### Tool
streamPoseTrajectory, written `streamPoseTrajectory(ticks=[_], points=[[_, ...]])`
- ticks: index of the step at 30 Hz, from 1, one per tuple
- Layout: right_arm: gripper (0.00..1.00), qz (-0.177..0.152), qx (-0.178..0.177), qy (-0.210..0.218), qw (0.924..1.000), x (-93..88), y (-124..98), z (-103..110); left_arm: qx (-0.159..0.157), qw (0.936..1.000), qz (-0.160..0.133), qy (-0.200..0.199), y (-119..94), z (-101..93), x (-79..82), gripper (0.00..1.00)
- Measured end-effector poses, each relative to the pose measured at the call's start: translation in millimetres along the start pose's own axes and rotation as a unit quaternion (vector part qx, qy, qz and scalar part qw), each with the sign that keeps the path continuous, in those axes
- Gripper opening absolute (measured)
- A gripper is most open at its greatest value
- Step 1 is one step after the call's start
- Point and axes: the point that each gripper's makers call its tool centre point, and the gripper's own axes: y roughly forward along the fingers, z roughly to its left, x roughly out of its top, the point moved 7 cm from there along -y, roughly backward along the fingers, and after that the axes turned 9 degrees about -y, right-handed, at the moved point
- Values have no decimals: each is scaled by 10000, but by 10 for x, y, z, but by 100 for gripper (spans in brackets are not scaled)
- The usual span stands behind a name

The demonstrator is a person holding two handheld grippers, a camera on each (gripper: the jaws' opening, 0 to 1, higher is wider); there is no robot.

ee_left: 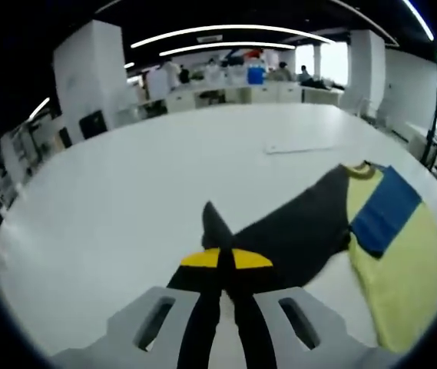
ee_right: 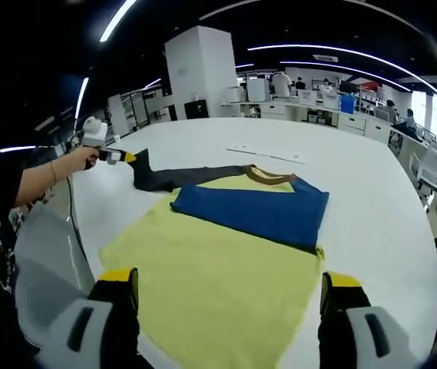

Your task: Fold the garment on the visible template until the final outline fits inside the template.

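In the left gripper view the left tongs (ee_left: 220, 280) are pressed together on the end of the dark sleeve (ee_left: 295, 231), a peak of cloth rising just past their yellow tips; in the right gripper view the same tongs (ee_right: 130, 157) show small at the far left, held in a person's hand (ee_right: 82, 156) with the sleeve drawn out taut toward them. The right tongs (ee_right: 230, 288) stand spread wide and hold nothing, hovering over the near hem of the sweater (ee_right: 218, 284). The sweater lies flat on the white desk (ee_right: 372, 207), its yellow body nearest, a blue panel (ee_right: 256, 209) folded across the chest beyond it, then the brown-edged collar (ee_right: 268, 178), with the dark sleeve running off to the far left. It looks a soft, light knit: it will drape and sag where it is not carried, cling a little to itself, and slide easily over the smooth desk, so a one-point lift is likely to drag the rest askew. The best holds appear to be edges and corners, where one layer can be pinched cleanly: the cuff already taken, and a hem corner or side seam for the free tongs. Farther off, a thin pale strip (ee_right: 268, 154) lies on the desk; I cannot tell whether it belongs to the template.
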Motion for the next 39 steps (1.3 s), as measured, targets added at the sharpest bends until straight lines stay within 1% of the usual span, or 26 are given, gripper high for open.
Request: streamPoseTrajectory(ticks=[4, 7, 11, 16, 21, 24, 32, 39], points=[[99, -6, -12, 7, 10000, -11, -10, -2, -113, 9999, -52, 35, 25, -111, 81, 1], [99, 14, 0, -1, 10000, -23, -19, 2, -156, 9998, -3, 131, 51, -211, 120, 1], [99, 7, -3, 5, 10000, -30, -28, 5, -305, 9994, -47, 134, 72, -338, 175, 1], [99, 16, 13, 5, 10000, -41, -33, 14, -476, 9984, -72, 296, 111, -528, 251, 1], [99, 43, 1, 6, 10000, -61, -26, 19, -668, 9971, -125, 345, 139, -710, 317, 1], [99, 44, 5, 11, 10000, -67, -27, 29, -815, 9956, -147, 434, 160, -843, 359, 1], [99, 66, 17, 15, 10000, -84, -21, 37, -1107, 9920, -218, 561, 264, -1101, 483, 1], [99, 105, 9, 26, 9999, -96, -16, 32, -1404, 9878, -300, 603, 333, -1408, 585, 1]])
